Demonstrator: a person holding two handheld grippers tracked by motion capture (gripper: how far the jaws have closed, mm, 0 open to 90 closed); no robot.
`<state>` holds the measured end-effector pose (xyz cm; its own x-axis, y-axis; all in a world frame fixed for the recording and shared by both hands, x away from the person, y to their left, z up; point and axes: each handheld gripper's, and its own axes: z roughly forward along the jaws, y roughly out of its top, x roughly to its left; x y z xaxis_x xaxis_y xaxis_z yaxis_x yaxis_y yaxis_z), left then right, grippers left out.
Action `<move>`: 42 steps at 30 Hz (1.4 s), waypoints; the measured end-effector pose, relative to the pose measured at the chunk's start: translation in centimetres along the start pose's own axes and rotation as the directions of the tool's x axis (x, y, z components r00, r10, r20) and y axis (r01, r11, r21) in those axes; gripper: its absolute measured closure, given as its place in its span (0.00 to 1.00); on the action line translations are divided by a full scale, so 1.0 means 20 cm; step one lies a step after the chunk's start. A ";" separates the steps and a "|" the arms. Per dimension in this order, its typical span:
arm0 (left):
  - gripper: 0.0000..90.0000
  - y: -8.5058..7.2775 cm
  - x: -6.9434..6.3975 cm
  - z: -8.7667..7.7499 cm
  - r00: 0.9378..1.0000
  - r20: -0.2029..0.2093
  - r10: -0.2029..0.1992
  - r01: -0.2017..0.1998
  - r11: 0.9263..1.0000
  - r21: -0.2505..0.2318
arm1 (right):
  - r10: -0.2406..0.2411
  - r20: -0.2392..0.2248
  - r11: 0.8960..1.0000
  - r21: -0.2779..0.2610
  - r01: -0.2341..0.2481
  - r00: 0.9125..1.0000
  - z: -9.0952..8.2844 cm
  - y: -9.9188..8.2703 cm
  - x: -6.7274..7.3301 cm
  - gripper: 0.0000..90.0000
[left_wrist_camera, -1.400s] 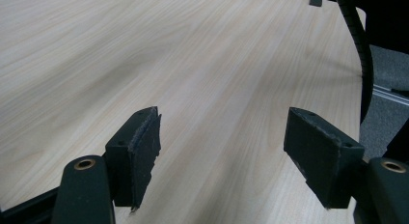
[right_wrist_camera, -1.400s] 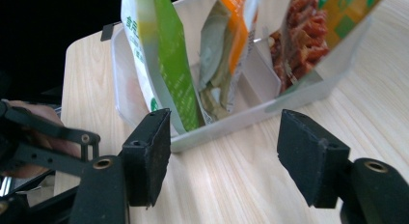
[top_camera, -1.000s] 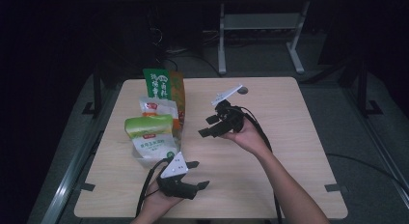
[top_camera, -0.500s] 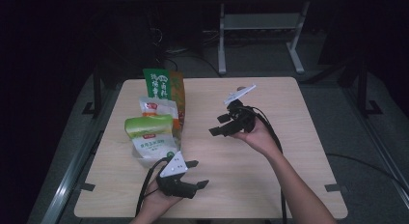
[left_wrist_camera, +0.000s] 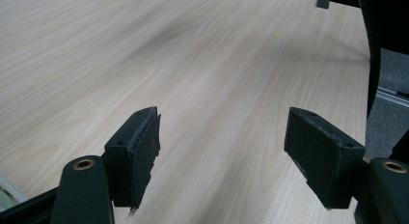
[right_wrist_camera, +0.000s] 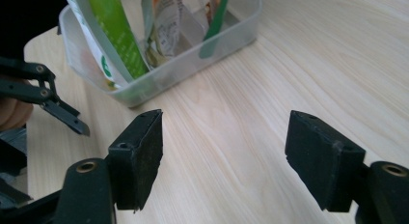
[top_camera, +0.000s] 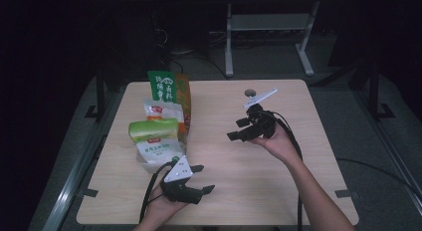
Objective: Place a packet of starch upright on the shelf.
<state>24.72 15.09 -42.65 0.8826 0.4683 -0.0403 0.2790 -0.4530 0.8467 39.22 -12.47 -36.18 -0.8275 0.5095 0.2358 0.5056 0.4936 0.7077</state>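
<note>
Both grippers, left gripper (top_camera: 203, 178) and right gripper (top_camera: 238, 129), gape empty; pouches (right_wrist_camera: 115, 40) are cropped above the tub (right_wrist_camera: 193, 64).

My left tool (top_camera: 199, 178) and right tool (top_camera: 238, 129) are black, each topped by a grey plate. The table (top_camera: 239, 176) is pale wood grain. The clear tub (right_wrist_camera: 202, 60) holds green, white and orange packets (top_camera: 154, 136).

We hold our left gripper (top_camera: 199, 178) low at seven o'clock, jaws spread wide and empty, pointing toward three. Our right gripper (top_camera: 239, 129), at two o'clock, points toward nine; its empty jaws have just been opening.
</note>
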 end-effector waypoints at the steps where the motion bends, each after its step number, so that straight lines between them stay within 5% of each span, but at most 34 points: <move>1: 0.31 0.00 0.00 0.00 1.000 0.002 -0.003 0.003 1.000 -0.002 | 0.000 -0.001 1.000 0.001 0.000 1.000 -0.01 -0.01 -0.01 0.32; 42: 0.31 -0.01 0.02 0.00 1.000 -0.005 -0.013 0.013 1.000 0.006 | 0.147 0.077 0.989 -0.021 -0.145 0.986 -0.23 -0.45 -0.10 0.30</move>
<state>24.99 15.39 -42.73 0.8771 0.4777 -0.0486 0.2925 -0.4512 0.8431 35.25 -21.21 -39.93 -0.7233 0.6289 0.2853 0.6152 0.3992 0.6798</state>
